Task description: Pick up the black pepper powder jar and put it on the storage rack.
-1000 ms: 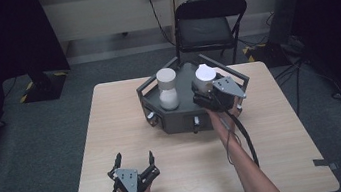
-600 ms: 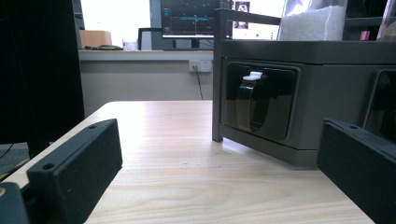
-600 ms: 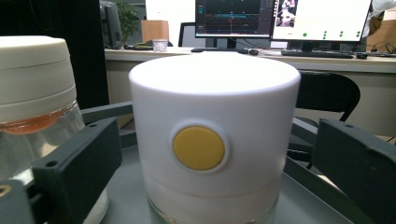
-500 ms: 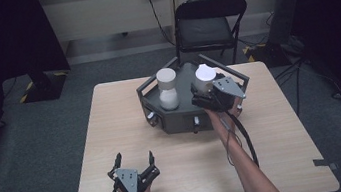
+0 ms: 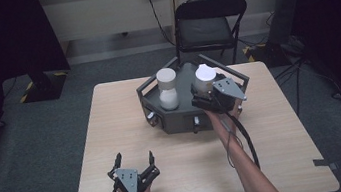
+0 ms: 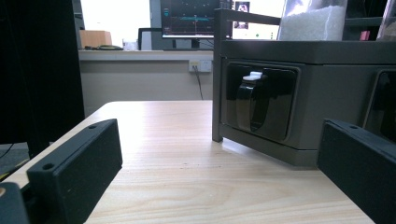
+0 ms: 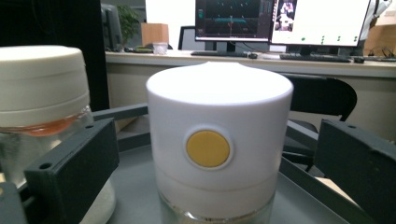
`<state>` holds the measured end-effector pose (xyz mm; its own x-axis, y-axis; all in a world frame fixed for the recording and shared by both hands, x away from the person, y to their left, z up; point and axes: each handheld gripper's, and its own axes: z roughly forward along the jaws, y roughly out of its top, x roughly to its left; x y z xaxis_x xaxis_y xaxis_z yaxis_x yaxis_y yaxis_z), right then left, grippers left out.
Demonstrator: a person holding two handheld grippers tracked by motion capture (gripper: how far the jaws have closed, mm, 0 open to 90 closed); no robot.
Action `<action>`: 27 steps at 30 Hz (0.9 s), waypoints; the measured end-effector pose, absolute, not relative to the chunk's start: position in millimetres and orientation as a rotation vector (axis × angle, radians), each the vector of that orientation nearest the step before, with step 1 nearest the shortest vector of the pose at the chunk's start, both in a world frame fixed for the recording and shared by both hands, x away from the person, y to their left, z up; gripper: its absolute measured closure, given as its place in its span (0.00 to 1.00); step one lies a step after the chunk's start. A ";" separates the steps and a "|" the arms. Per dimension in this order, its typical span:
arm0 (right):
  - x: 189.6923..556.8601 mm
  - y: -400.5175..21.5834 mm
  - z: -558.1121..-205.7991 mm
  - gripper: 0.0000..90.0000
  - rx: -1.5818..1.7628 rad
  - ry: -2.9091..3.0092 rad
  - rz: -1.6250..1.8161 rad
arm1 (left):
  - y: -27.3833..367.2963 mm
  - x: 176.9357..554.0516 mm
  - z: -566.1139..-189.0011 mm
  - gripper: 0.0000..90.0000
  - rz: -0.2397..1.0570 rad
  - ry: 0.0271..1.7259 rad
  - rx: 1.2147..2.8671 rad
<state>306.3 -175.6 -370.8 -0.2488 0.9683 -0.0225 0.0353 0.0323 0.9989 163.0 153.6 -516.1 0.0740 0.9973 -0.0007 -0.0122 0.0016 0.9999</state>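
A dark grey hexagonal box (image 5: 182, 120) stands at the far middle of the table, with two white-capped jars on top. My right gripper (image 5: 202, 94) is at the right jar (image 5: 205, 76). Its jaws have just been opening. In the right gripper view they stand open on either side of that jar (image 7: 219, 140), which has a yellow dot on its cap, and gaps show on both sides. The left jar (image 7: 42, 88) stands close beside it. My left gripper (image 5: 134, 157) lies on the table near the front edge, open and with nothing between its fingers, and faces the box's front wall (image 6: 327, 88).
The box's front has a recessed black latch with a white tip (image 6: 252, 100). Bare light wooden table (image 5: 111, 119) lies left of the box. A black folding chair (image 5: 211, 24) stands behind the table. The person's right forearm (image 5: 241, 162) crosses the table's right half.
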 end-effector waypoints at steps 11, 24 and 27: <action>288.0 -184.5 -376.4 0.00 1.077 1.414 1.361 | 153.6 163.0 -516.1 0.00 1.159 1.146 1.234; 257.4 -197.2 -388.5 0.00 1.055 1.388 1.388 | 153.6 163.1 -516.2 0.00 1.160 1.146 1.233; 246.2 -199.9 -394.0 0.00 1.050 1.374 1.393 | 153.2 163.1 -516.2 0.00 1.161 1.148 1.232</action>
<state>246.2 -199.9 -394.0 -0.2459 0.9692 -0.0165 -0.0299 0.0094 0.9995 163.1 153.2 -516.2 0.0716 0.9974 -0.0011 -0.0124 0.0019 0.9999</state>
